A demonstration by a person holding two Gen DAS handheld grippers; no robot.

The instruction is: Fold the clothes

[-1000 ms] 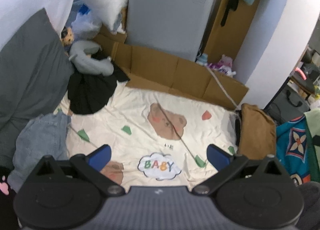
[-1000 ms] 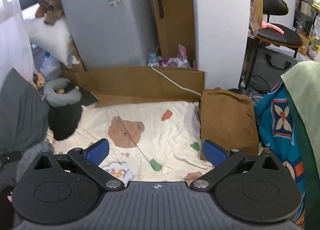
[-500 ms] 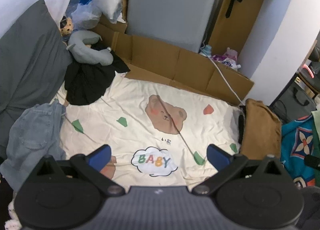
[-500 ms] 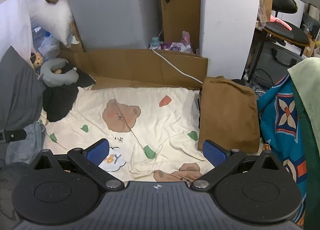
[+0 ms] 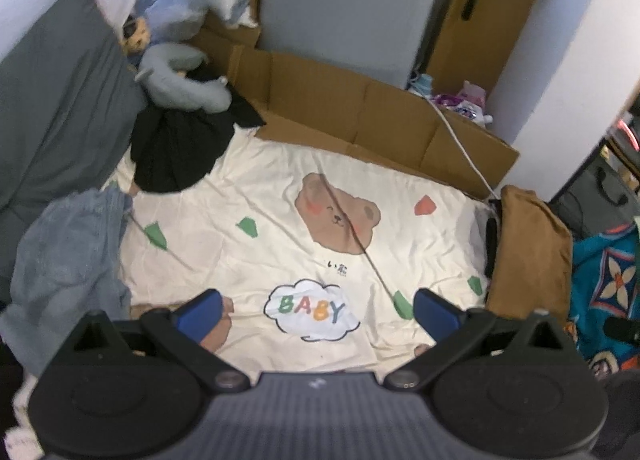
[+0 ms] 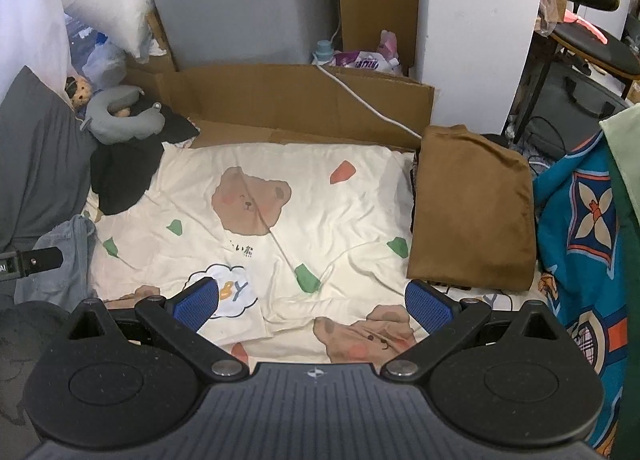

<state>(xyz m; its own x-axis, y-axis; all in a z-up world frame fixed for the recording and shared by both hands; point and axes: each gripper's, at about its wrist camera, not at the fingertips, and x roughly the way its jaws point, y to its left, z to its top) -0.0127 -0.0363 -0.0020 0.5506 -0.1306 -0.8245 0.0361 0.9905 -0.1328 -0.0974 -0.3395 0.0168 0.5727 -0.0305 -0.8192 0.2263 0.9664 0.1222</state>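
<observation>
Hovering above a cream bedsheet printed with brown bears and a "BABY" cloud [image 5: 280, 227], the left gripper [image 5: 318, 314] and the right gripper [image 6: 312, 302] both stand spread wide with nothing between their blue-padded fingers. A folded brown garment [image 6: 472, 207] lies flat at the sheet's right edge, beside a teal patterned blanket [image 6: 580, 219]. On the left side a crumpled pale-blue denim garment [image 5: 68, 260] rests at the sheet's edge, with a heap of black clothing [image 5: 176, 147] farther back, partly under a grey neck pillow [image 5: 180, 79]. Flattened brown cardboard [image 6: 300, 99] stands along the far edge.
</observation>
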